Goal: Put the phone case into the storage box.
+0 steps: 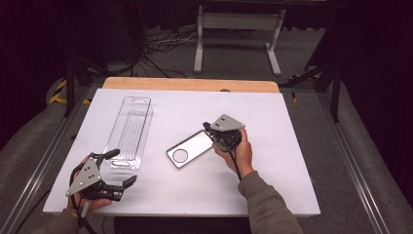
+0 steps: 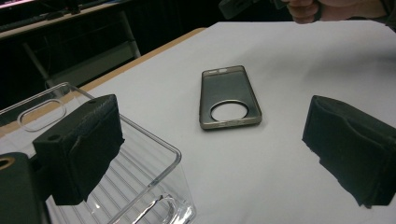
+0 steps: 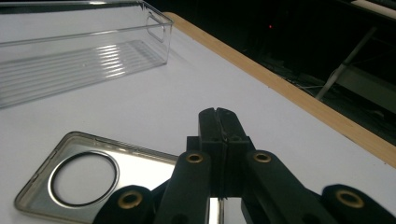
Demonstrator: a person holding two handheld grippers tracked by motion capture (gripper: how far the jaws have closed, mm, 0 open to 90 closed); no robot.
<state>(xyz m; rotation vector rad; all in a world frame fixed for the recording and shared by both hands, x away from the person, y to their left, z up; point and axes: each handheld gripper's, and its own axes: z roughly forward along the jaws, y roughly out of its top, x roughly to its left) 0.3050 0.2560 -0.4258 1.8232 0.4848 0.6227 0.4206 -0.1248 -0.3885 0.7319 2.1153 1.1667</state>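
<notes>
Right gripper (image 1: 212,131) clenched tight over the near end of the phone case (image 1: 189,148), nothing visibly pinched. Left gripper (image 1: 122,168) released, jaws wide beside the clear tray (image 1: 130,129).

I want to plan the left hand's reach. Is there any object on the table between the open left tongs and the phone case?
Nothing visible: bare white table lies between the left tongs and the phone case. The clear tray sits off to one side.

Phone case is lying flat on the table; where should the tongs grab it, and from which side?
Take the phone case by a raised side rim, coming down from above with one pad inside the shell and one outside. It lies flat, open side up, leaving no gap underneath, and its upstanding thin wall is the only edge to pinch.
</notes>
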